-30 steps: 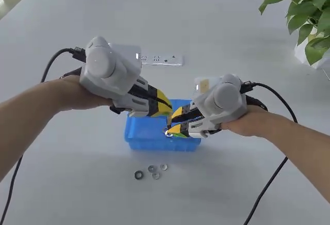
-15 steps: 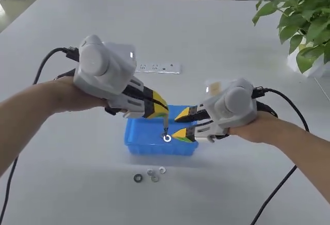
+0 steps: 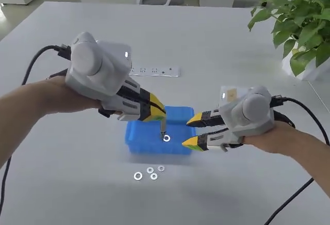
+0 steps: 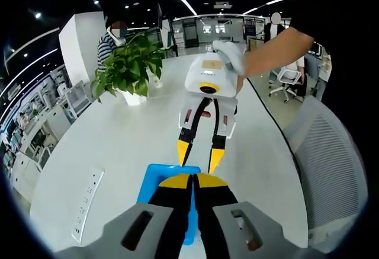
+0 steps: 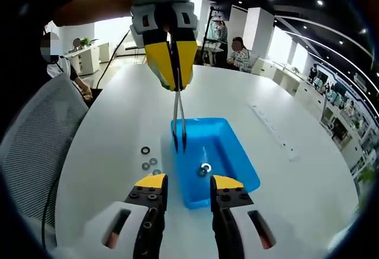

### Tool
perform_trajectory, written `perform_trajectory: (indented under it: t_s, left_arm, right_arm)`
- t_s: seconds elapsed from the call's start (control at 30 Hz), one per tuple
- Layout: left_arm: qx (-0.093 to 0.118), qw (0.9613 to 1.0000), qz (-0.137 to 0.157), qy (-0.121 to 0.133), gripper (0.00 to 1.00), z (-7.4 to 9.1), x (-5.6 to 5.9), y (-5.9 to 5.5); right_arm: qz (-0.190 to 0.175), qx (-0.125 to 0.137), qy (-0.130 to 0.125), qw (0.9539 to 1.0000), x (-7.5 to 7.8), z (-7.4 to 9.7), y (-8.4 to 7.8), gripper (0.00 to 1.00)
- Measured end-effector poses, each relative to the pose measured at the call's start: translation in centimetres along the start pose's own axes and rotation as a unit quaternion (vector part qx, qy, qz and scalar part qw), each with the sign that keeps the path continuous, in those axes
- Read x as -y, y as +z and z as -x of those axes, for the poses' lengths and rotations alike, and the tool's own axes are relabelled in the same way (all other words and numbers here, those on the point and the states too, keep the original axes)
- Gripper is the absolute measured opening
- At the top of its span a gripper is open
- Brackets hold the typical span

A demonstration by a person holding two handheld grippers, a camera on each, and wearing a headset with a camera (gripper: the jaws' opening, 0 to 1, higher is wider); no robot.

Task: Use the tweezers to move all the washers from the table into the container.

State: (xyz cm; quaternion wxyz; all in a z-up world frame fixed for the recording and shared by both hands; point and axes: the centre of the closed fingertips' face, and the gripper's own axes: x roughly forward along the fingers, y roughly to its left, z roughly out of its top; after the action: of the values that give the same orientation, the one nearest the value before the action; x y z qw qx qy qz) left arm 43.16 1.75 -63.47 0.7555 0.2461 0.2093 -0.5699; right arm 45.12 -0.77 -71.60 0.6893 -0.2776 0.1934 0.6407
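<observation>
The left hand-held gripper (image 3: 157,111) pinches the tweezers (image 3: 163,127) over the container (image 3: 138,138), the right hand-held gripper (image 3: 189,132) spread; the washers (image 3: 150,170) on the near worktop (image 3: 232,55) seem light, flat, slippery: nip one rim.

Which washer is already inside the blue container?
The lone silver washer lying on the floor of the blue plastic container; the other four sit clustered on the white table outside its wall.
</observation>
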Motion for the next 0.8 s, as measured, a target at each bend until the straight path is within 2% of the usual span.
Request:
perform_trajectory:
  t_s: [0.23, 0.57, 0.8]
  left_arm:
    - [-0.003, 1.0000, 0.000, -0.008, 0.05, 0.2, 1.6, -0.5]
    - [0.003, 0.9999, -0.001, -0.012, 0.05, 0.2, 2.9, -1.3]
    - [0.002, 0.9998, 0.006, -0.017, 0.05, 0.0, 3.9, -2.5]
  right_arm:
    - [-0.014, -0.004, 0.002, 0.9999, -1.1, 0.8, -0.7, 0.37]
    - [-0.027, -0.007, -0.005, 0.9996, -2.1, 1.7, -1.5, 0.51]
    - [-0.042, -0.009, -0.005, 0.9991, -2.9, 2.0, -2.5, 0.62]
